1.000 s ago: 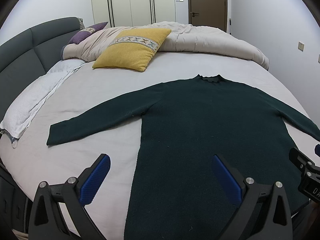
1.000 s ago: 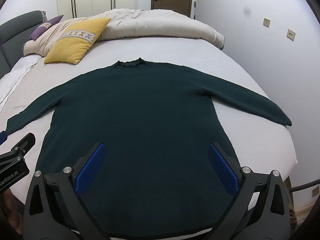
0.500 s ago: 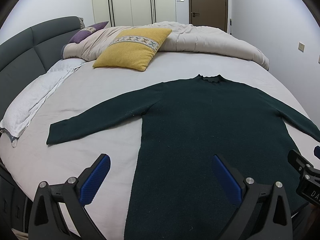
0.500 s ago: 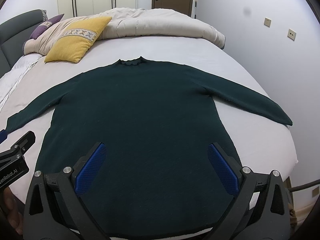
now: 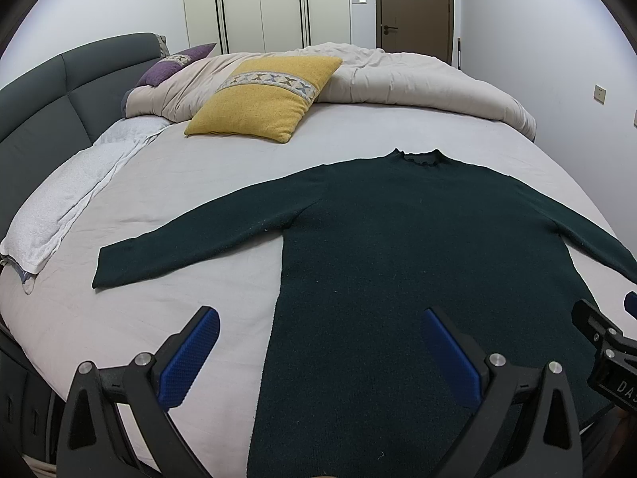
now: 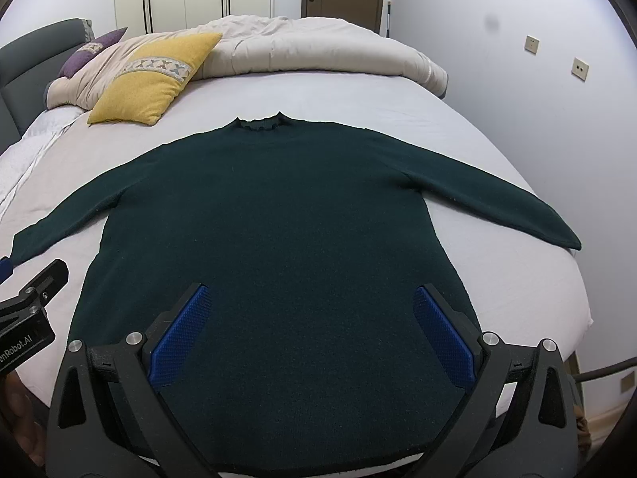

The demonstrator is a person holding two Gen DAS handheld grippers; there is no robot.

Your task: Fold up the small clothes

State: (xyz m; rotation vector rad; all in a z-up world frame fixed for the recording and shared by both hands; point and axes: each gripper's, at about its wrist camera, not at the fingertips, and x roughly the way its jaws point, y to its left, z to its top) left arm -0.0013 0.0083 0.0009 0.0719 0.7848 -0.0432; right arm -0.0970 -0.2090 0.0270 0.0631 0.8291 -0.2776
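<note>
Above the flat dark sweater point(image 6: 274, 215), soft and limp, I held both grippers point(image 5: 314, 342) point(image 6: 308, 318) wide apart, judging the sleeve cuffs point(image 5: 119, 263) the best hold.

The sweater point(image 6: 278, 239) lies flat on the bed point(image 6: 358, 95), collar toward the far side, hem at the near edge, one sleeve out to each side. Behind the collar, off to the left, a cushion point(image 6: 155, 79) leans on the bunched duvet point(image 6: 318, 47) that runs across the far end. The left gripper point(image 5: 318, 352) hovers over the sweater's left edge, the right gripper point(image 6: 310, 330) over the lower body, just beside it. The headboard point(image 5: 40, 107) stands at far left.
</note>
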